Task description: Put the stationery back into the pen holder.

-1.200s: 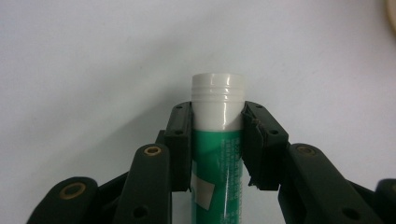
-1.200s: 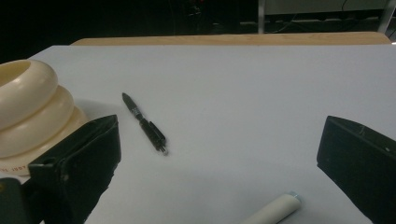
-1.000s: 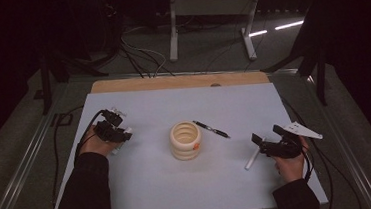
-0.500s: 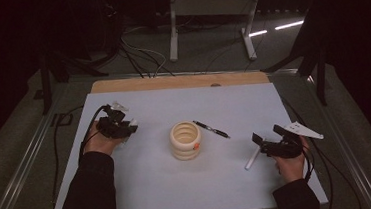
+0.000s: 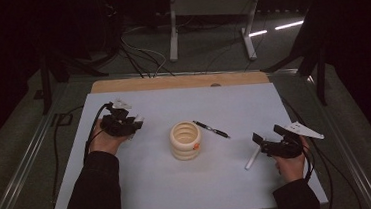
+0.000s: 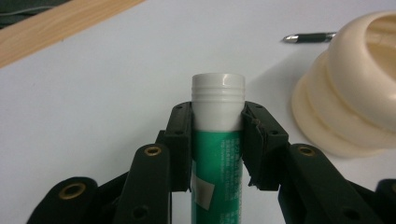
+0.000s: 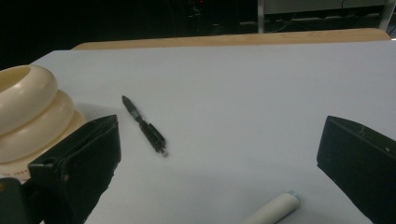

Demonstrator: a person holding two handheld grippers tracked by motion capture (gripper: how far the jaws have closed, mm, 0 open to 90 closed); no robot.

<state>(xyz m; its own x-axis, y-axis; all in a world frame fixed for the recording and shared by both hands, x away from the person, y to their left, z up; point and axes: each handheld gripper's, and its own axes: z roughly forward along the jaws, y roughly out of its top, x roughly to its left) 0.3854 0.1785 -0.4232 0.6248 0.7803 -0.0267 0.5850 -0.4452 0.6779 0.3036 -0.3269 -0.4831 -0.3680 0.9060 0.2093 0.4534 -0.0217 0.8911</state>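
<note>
Green-bodied glue stick (image 6: 217, 154) with white cap, clamped between the black jaws of the left gripper (image 6: 217, 140); lower end cut off by the bottom edge of the left gripper view, label print too blurred to read. Hardly made out from above, tucked inside the left gripper (image 5: 125, 123) over the left part of the white table sheet (image 5: 170, 186). Dark surroundings beyond the table, floor and stands barely legible.

Left hand (image 5: 105, 141) raised off the sheet, forearm in a dark sleeve (image 5: 92, 192) coming in from the bottom, jaws aimed toward the cream ribbed cup (image 5: 186, 140). Right hand (image 5: 291, 164) low near the right edge, right gripper (image 5: 261, 143) aimed left toward the centre, jaws spread wide with nothing between them (image 7: 217, 158).

Cream ribbed cup standing upright at the middle of the sheet, open mouth up, inside shadowed and contents not discernible; cut off at the edge in both gripper views (image 6: 355, 84) (image 7: 28, 112). Black pen (image 5: 211, 129) lying flat just right of the cup, apart from it (image 7: 144, 126). White stick (image 5: 252, 157) lying on the sheet just below the open right jaws, its near end cut off (image 7: 273, 210).
</note>
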